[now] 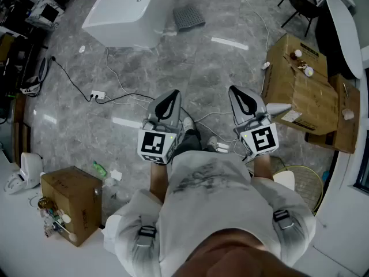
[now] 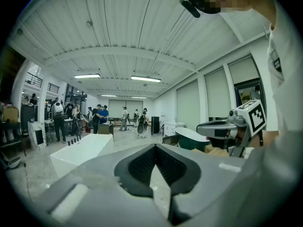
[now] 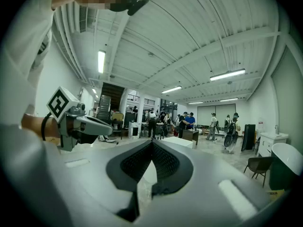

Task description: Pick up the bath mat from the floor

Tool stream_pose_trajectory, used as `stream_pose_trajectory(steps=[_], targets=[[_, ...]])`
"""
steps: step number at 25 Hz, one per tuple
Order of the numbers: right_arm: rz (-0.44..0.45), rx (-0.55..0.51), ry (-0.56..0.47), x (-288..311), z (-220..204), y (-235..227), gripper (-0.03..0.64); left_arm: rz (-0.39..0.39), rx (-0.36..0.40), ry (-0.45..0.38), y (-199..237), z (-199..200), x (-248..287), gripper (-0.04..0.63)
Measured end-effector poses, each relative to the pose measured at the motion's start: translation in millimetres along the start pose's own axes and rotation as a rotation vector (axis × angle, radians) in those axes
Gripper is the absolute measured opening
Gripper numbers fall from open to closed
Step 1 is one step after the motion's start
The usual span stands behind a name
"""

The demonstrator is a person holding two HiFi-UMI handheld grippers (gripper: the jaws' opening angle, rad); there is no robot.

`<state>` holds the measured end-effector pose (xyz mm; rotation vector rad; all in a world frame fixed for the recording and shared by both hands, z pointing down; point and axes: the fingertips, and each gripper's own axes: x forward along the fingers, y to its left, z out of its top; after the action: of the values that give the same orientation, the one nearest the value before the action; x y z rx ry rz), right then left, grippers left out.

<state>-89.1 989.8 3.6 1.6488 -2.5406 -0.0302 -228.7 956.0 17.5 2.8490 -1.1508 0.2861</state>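
— Where is the bath mat lying?
— It is lying flat on the grey floor, far ahead, just beside the white bathtub and well apart from both grippers.
— Claws?
— The left gripper is holding its jaws pressed together, gripping nothing. The right gripper is doing the same. Both are hovering side by side before the person's chest, pointing forward. A cardboard box is sitting to the right.
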Motion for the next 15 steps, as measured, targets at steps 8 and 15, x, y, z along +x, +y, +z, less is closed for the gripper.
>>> stream_pose_trajectory(steps=[8, 15], targets=[[-0.010, 0.023, -0.045, -38, -1, -15, 0.003, 0.028, 0.010, -0.005, -38, 5, -11, 0.005], [0.014, 0.025, -0.032, -14, -12, -38, 0.003, 0.044, 0.021, -0.003, -29, 8, 19, 0.005]])
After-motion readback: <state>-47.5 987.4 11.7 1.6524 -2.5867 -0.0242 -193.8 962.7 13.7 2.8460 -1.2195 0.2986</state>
